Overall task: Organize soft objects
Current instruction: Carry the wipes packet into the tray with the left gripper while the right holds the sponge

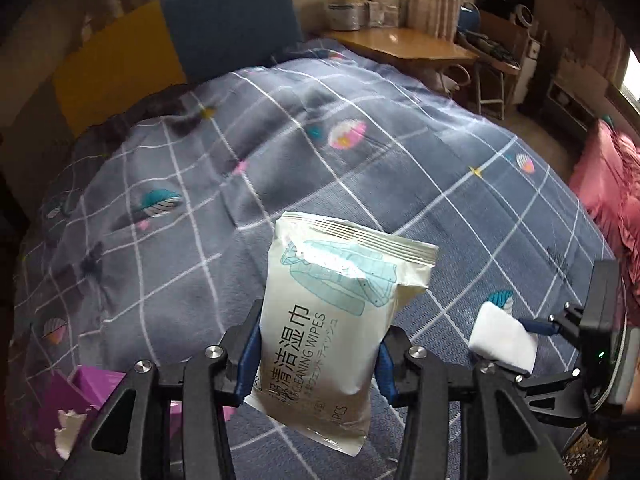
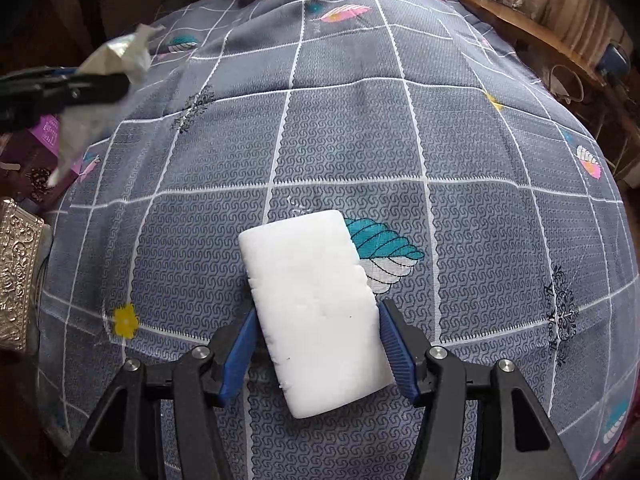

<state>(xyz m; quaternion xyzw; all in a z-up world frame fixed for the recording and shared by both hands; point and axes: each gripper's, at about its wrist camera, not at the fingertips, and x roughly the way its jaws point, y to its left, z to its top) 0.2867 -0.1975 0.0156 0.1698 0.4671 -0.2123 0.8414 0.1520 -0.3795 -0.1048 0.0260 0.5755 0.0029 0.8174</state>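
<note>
Your left gripper [image 1: 316,360] fingers grasp one wipes pack [image 1: 334,312], lifted above the bed [image 1: 280,152]. Your right gripper [image 2: 316,356] fingers clamp one white sponge [image 2: 316,308] between them. One purple box [image 1: 96,384] lies left of the left fingers.

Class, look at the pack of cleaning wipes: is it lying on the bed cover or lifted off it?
Lifted off. The wipes pack is clamped in the left gripper, hanging clear of the bed cover in both views.
</note>
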